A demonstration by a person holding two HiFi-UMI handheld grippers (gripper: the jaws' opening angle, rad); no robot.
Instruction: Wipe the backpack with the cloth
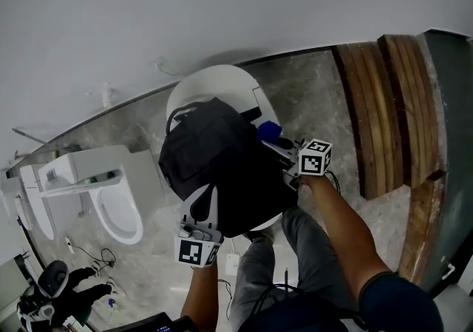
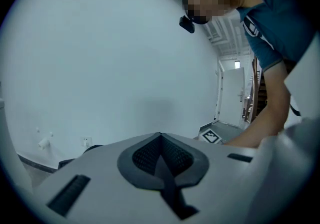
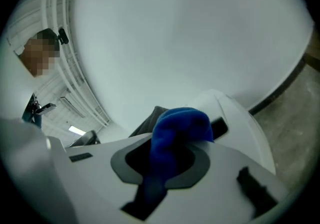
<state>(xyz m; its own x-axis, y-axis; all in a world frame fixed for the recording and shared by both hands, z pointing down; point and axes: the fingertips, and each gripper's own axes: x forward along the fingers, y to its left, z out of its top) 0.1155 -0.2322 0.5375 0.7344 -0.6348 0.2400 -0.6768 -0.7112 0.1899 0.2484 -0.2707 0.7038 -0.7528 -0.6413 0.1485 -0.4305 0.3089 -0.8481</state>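
A black backpack (image 1: pixel 222 168) lies on a round white table (image 1: pixel 214 83) in the head view. My right gripper (image 1: pixel 284 149) is at the backpack's right edge, shut on a blue cloth (image 1: pixel 269 131). In the right gripper view the cloth (image 3: pixel 175 128) bulges out between the jaws of the right gripper (image 3: pixel 160 163), with a dark corner of the backpack (image 3: pixel 145 123) and the table (image 3: pixel 235 113) beyond. My left gripper (image 1: pixel 203 205) sits at the backpack's near left edge. In its own view the left gripper (image 2: pixel 161 160) points up at a bare wall, jaws shut, nothing showing between them.
A white toilet-like fixture (image 1: pixel 111 190) stands on the floor to the left of the table. Wooden stairs (image 1: pixel 392 109) run along the right. A black chair (image 1: pixel 52 290) and cables lie at the bottom left. A white door (image 2: pixel 232 96) shows behind the person's arm.
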